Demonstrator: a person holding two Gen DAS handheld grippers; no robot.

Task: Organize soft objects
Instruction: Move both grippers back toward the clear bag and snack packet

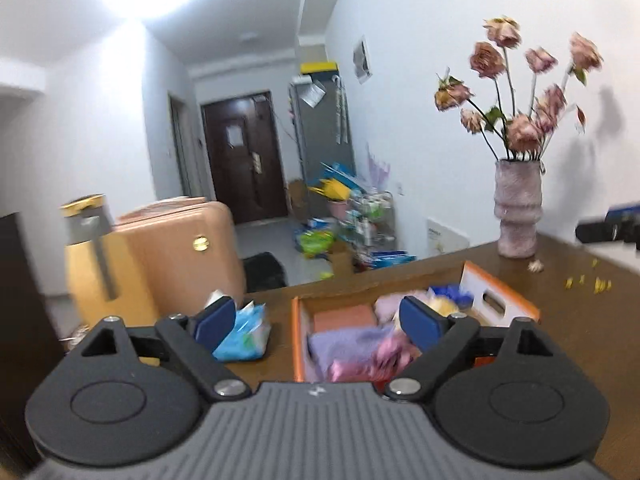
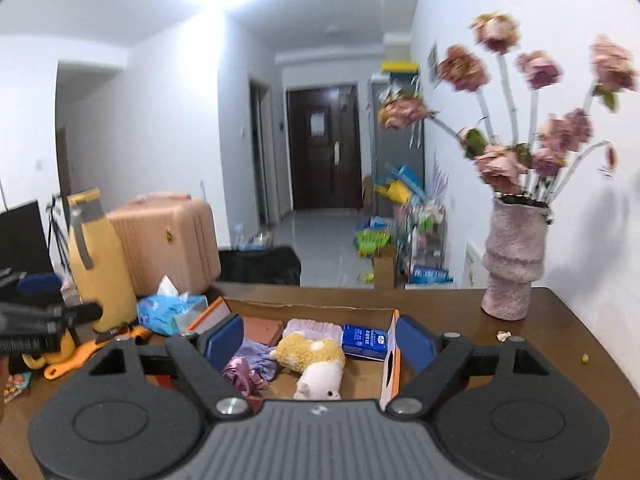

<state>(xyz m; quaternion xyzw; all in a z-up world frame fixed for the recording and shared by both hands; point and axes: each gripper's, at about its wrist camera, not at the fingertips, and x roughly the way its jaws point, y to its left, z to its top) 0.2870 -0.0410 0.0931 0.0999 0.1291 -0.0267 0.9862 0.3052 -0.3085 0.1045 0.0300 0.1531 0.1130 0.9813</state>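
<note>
An orange-edged cardboard box (image 1: 500, 300) stands on the brown table (image 1: 580, 320); it also shows in the right wrist view (image 2: 394, 344). It holds a purple towel (image 1: 344, 346), pink cloth (image 2: 240, 376), a yellow and white plush toy (image 2: 310, 354), a pale pink pad (image 2: 316, 326), a brick-coloured block (image 2: 262, 328) and a blue tissue pack (image 2: 366, 340). My left gripper (image 1: 318, 322) is open and empty above the box's near left side. My right gripper (image 2: 320, 340) is open and empty above the box.
A blue tissue packet (image 1: 242, 332) lies left of the box, also in the right wrist view (image 2: 170, 310). A pink vase of dried roses (image 2: 512, 268) stands at the back right. A yellow thermos (image 2: 102, 264) and clutter sit at the left. Petals (image 1: 588, 282) litter the table.
</note>
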